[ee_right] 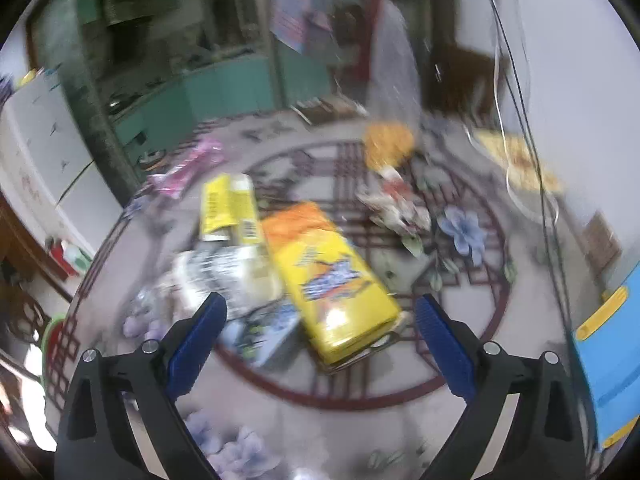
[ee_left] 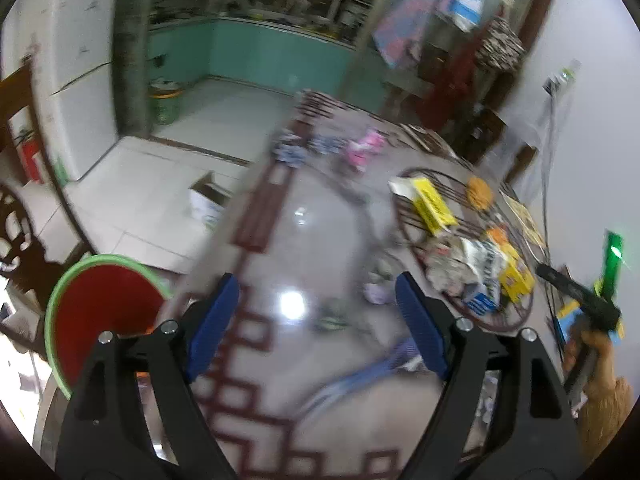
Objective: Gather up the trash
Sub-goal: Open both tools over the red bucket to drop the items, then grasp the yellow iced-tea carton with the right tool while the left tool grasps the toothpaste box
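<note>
Trash lies in the middle of a round glass-topped table (ee_left: 304, 240): a big yellow and orange pack (ee_right: 328, 276), a yellow carton (ee_right: 228, 208), a black-and-white wrapper (ee_right: 224, 268), a small blue box (ee_right: 264, 332), an orange ball-like item (ee_right: 388, 140) and a pink wrapper (ee_right: 192, 164). My right gripper (ee_right: 320, 320) is open, hovering just above and short of the yellow pack. My left gripper (ee_left: 318, 312) is open and empty over the bare table. In the left wrist view the trash pile (ee_left: 480, 264) lies to the right. The right gripper (ee_left: 580, 300) shows at that view's right edge.
A red bin with a green rim (ee_left: 100, 312) stands on the floor left of the table. A cardboard box (ee_left: 208, 200) sits on the tiled floor. A blue and yellow object (ee_right: 608, 360) lies at the table's right. Cables (ee_right: 532, 140) hang along the right wall. A dark wooden chair (ee_left: 16, 232) stands at the left.
</note>
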The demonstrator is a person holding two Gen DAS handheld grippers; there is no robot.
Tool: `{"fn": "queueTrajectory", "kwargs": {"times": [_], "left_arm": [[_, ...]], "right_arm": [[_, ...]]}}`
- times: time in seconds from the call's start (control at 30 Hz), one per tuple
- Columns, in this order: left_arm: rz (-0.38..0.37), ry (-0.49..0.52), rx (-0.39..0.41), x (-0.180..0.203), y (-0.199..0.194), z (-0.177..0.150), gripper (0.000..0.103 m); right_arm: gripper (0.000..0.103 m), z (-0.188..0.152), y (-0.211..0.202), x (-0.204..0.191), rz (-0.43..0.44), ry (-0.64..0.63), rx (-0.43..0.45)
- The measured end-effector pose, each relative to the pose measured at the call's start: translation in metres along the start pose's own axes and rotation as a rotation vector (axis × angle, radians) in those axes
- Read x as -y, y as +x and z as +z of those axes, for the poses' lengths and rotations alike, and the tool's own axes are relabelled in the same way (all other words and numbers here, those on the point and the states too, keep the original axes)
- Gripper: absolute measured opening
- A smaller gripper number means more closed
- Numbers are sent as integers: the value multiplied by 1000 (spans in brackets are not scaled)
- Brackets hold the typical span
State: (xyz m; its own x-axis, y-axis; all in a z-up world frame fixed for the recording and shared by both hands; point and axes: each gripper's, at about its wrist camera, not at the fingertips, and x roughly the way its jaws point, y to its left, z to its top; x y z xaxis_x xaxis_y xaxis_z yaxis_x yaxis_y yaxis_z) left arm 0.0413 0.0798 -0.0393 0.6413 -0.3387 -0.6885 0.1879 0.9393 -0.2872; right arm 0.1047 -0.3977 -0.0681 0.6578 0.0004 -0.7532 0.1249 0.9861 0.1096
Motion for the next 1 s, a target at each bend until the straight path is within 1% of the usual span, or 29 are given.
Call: {"fn": "queueTrajectory", "kwargs": {"times": [0.07, 0.13, 0.2, 0.27, 0.3, 0.33, 0.37, 0.43, 0.47, 0.53, 0.57, 0.63, 0.73, 0.87, 0.93, 1.0], "left_arm": [[-17, 47, -15, 22, 11, -2, 79], [-15, 106, -32, 44, 22, -6, 81], [-8, 156, -47, 61, 33, -11, 81], [-15, 199, -70, 77, 46, -17, 82], [-23, 211, -80, 83, 50, -18, 82], [-34, 225, -90, 92, 57, -20, 82], [-43, 235, -96, 97, 60, -22, 82], [-61, 250, -102, 108, 67, -24, 82], [-75, 253, -104, 117, 71, -25, 82], [-106, 244, -102, 128, 79, -23, 83], [-130, 236, -102, 136, 85, -22, 85], [-152, 235, -100, 151, 96, -19, 86], [-147, 254, -110, 169, 114, -17, 86], [-176, 187, -154, 181, 138, -13, 88], [-171, 178, -155, 188, 147, -9, 88], [-149, 165, -135, 196, 156, -1, 88]], "right_arm": [[92, 5, 20, 5, 0, -23, -57], [92, 5, 37, 0, -3, -75, -103], [90, 6, 47, -9, -8, -107, -118], [83, 3, 57, -14, -14, -124, -128], [68, 1, 61, -12, -18, -130, -140], [66, 0, 65, -12, -12, -130, -155], [65, -2, 64, -10, 1, -118, -157], [62, -4, 62, -4, 28, -76, -162], [61, -5, 60, -2, 39, -63, -165], [56, -6, 56, 1, 65, -32, -175], [56, -6, 55, 3, 81, -15, -184], [55, -13, 49, 9, 118, 27, -203], [55, -17, 36, 23, 120, 76, -185], [55, -10, 19, 52, 119, 170, -132], [55, -6, 15, 61, 133, 203, -113], [55, -4, 13, 63, 142, 207, -109]]}}
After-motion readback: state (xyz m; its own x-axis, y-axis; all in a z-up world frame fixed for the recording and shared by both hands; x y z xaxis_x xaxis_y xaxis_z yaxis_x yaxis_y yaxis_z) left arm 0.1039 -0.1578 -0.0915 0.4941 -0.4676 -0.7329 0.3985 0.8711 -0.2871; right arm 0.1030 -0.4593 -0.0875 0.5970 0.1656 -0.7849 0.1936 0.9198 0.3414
